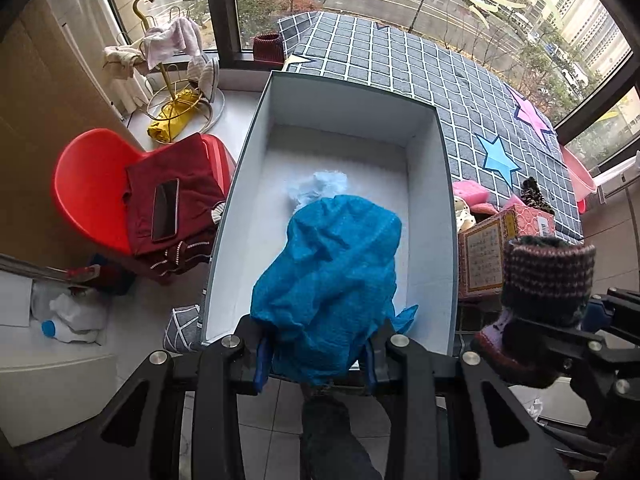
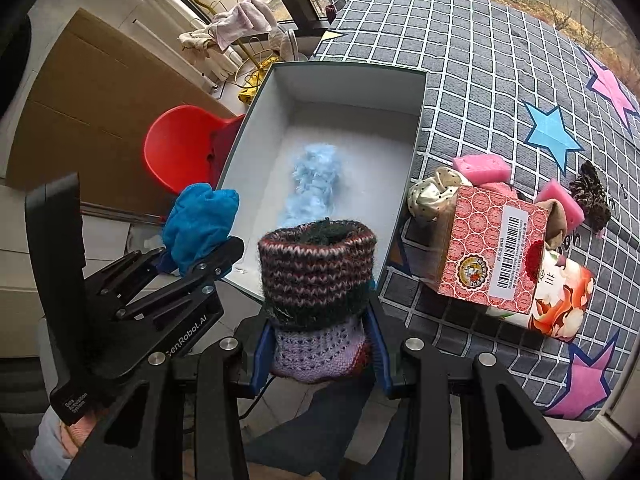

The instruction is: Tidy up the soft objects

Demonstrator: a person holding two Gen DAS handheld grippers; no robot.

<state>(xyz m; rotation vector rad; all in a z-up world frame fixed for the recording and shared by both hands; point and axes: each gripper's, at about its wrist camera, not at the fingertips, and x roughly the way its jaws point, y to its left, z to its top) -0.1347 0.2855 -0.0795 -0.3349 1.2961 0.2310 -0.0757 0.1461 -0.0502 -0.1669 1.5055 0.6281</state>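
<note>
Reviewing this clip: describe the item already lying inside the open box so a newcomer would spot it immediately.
Find the large open box with white inner walls, at the edge of the checked grey star mat. On its floor lies a pale blue fluffy piece. It is the only thing resting inside; the brighter blue cloth nearby sits in a gripper.

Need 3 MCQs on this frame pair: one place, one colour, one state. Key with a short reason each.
1. Where does the fluffy light-blue item lie?
A. on the red chair
B. inside the open box
C. on the checked cloth

2. What colour is the cloth in the left hand-held gripper?
A. blue
B. yellow
C. white

3. What is the right hand-held gripper doing?
A. open, holding nothing
B. shut on a pink sponge
C. shut on the knitted sock

Answers:
1 B, it rests on the box's white floor.
2 A, bright blue fabric bulges between the fingers.
3 C, both fingers press the sock's sides.
</note>
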